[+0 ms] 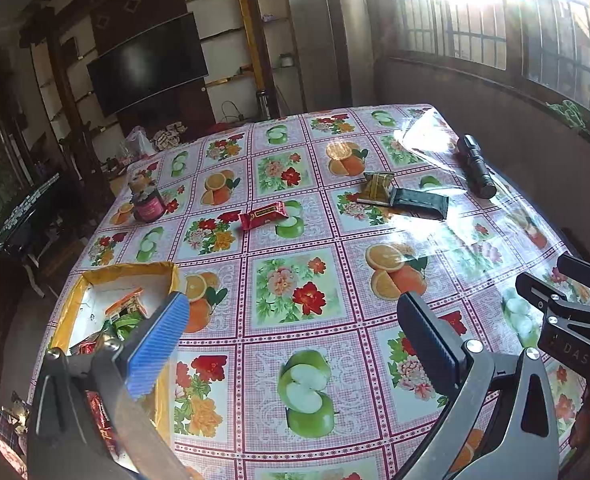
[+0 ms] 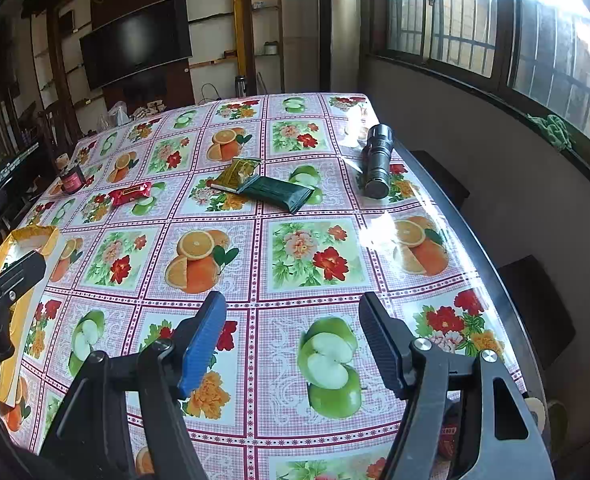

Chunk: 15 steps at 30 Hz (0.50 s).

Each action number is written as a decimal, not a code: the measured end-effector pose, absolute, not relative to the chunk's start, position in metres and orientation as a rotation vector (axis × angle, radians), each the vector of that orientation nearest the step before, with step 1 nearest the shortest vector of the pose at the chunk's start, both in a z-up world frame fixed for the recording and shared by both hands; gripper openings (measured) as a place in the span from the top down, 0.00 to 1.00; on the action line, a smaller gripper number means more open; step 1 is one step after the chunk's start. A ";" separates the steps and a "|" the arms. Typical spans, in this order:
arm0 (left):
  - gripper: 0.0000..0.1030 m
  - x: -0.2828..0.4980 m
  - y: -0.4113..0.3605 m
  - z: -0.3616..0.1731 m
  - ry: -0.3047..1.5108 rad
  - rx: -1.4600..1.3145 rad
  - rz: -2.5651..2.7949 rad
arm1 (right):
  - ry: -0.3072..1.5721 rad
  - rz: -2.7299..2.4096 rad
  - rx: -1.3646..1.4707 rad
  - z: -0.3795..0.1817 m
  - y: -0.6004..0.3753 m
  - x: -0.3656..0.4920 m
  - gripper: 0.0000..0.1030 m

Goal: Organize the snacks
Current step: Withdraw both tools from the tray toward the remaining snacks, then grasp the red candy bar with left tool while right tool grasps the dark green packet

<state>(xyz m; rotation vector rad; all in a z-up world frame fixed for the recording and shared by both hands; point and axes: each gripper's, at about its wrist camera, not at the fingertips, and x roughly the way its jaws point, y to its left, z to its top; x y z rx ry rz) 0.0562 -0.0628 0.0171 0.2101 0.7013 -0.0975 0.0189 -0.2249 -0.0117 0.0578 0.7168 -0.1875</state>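
A red snack packet (image 1: 263,215) (image 2: 130,194) lies mid-table. Further right a gold-green packet (image 1: 377,188) (image 2: 237,174) rests against a dark green packet (image 1: 421,202) (image 2: 279,194). At the near left edge stands a yellow-rimmed box (image 1: 127,270) (image 2: 35,234) holding several packets. My left gripper (image 1: 295,336) is open and holds nothing, its blue pad (image 1: 159,344) in front of the box. My right gripper (image 2: 291,340) also stands open over bare cloth near the front edge, well short of the packets.
The table wears a glossy fruit-and-flower cloth (image 1: 295,292). A black flashlight (image 1: 477,166) (image 2: 377,160) lies at the far right. A small pink-labelled jar (image 1: 148,204) (image 2: 71,176) stands at the far left. Dark stools (image 2: 535,308) and a window wall sit to the right.
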 end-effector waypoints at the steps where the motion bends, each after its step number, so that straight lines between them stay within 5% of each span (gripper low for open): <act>1: 0.00 0.058 -0.062 0.015 0.707 0.215 -0.085 | 0.721 -0.177 0.059 -0.012 -0.223 0.020 0.33; 15: 0.00 0.095 -0.045 -0.004 0.768 0.236 -0.012 | 0.756 -0.055 0.101 -0.020 -0.215 0.041 0.33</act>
